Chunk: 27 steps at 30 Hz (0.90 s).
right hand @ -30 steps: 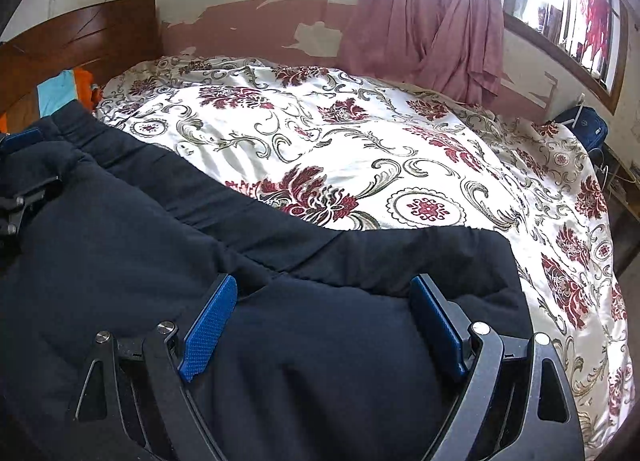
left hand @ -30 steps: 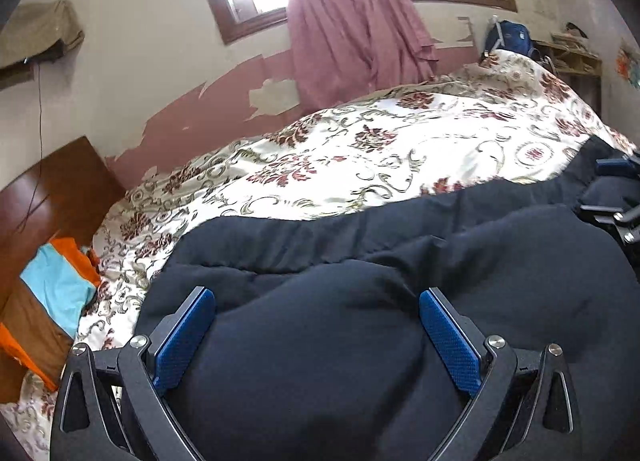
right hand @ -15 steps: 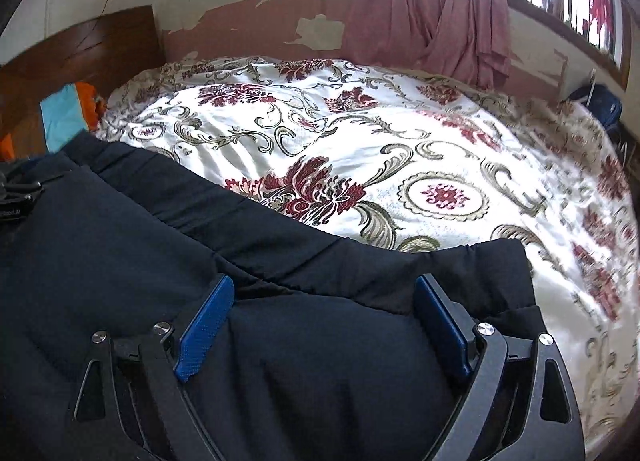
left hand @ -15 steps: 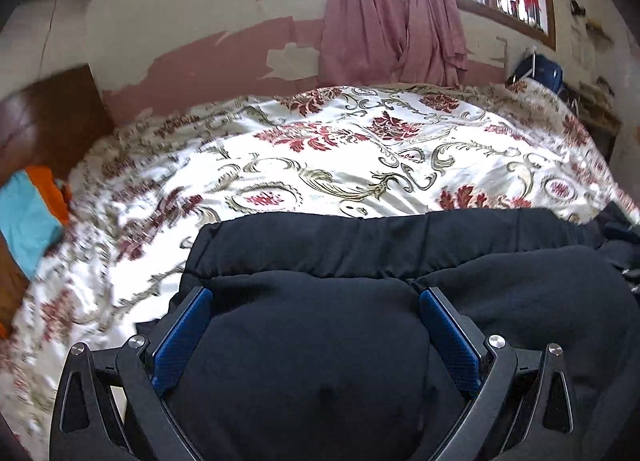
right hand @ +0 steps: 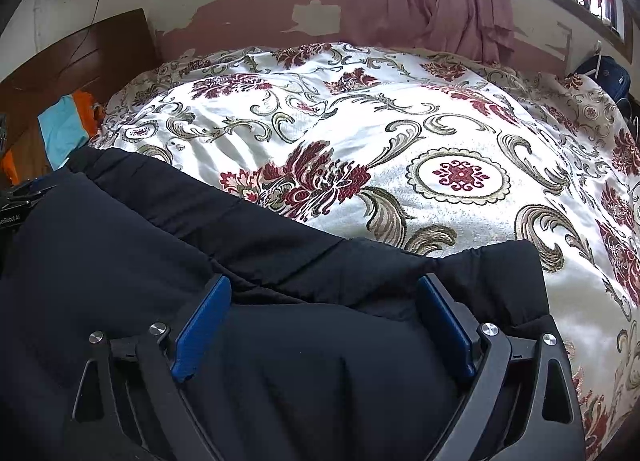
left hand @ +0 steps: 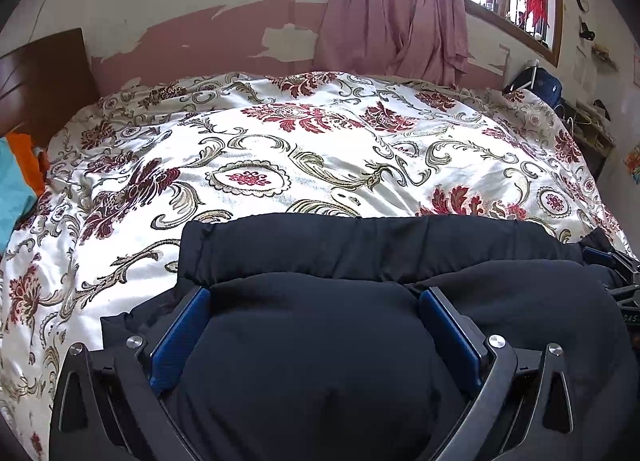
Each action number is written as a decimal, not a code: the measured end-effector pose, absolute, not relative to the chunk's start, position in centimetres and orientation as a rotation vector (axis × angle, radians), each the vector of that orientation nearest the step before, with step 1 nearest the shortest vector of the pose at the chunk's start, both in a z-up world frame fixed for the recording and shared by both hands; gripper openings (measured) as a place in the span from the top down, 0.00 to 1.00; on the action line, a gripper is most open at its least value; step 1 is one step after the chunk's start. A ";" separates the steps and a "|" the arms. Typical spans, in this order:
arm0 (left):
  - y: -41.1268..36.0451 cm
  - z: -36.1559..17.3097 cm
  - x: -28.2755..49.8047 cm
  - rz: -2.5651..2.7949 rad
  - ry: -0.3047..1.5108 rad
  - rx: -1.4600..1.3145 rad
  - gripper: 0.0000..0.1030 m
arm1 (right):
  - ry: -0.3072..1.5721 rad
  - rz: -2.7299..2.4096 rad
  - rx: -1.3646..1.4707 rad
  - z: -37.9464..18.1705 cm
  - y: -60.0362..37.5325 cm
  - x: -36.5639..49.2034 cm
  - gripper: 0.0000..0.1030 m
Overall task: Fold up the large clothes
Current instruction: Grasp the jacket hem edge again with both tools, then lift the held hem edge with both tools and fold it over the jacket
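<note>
one floral bedspread (left hand: 312,149) under peeling pink wall (left hand: 224,41)

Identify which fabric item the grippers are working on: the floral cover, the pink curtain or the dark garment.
The dark navy garment, lying on the floral cover; its cloth bulges between both grippers' spread blue pads.

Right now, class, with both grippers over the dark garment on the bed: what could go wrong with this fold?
1. Both the left gripper and right gripper stand open with the dark garment bulging between the fingers; closing may pinch several layers.
2. The floral bedspread looks glossy, so the garment might slide.
</note>
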State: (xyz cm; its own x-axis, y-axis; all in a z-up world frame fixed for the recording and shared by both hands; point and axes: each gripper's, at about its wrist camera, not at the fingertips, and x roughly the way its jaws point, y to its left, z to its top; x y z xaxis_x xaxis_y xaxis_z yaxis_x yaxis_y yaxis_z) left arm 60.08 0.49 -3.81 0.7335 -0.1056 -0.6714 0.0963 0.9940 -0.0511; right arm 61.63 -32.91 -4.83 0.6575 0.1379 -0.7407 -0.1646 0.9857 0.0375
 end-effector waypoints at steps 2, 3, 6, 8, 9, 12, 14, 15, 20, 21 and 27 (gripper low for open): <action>0.5 -3.8 60.1 -0.111 0.740 -0.013 0.00 | 0.846 0.170 -0.038 -5.0 -32.8 61.8 0.11; 0.5 -3.9 60.1 -0.110 0.740 -0.013 0.00 | 0.849 0.168 -0.040 -5.0 -32.7 61.8 0.11; 0.5 -3.9 60.1 -0.110 0.737 -0.012 0.00 | 0.848 0.167 -0.042 -5.0 -32.6 61.8 0.11; 0.5 -3.9 60.1 -0.111 0.736 -0.012 0.00 | 0.844 0.166 -0.042 -5.0 -32.5 61.8 0.11; 0.5 -4.0 60.2 -0.110 0.735 -0.013 0.00 | 0.843 0.166 -0.041 -5.0 -32.6 61.8 0.11; 0.5 -4.0 60.1 -0.110 0.736 -0.012 0.00 | 0.844 0.166 -0.041 -5.1 -32.6 61.8 0.11; 0.5 -4.0 60.1 -0.110 0.736 -0.012 0.00 | 0.843 0.166 -0.039 -5.1 -32.6 61.8 0.11; 0.5 -4.0 60.0 -0.109 0.734 -0.011 0.00 | 0.842 0.166 -0.039 -5.1 -32.6 61.8 0.11; 0.8 -3.9 59.3 -0.116 0.699 -0.020 0.00 | 0.778 0.149 -0.060 -4.4 -32.4 60.3 0.11; 0.9 -3.9 59.0 -0.121 0.688 -0.029 0.00 | 0.765 0.146 -0.063 -4.2 -32.3 60.1 0.11; 1.6 -3.4 58.1 -0.134 0.645 -0.062 0.00 | 0.719 0.131 -0.082 -3.2 -32.3 59.2 0.11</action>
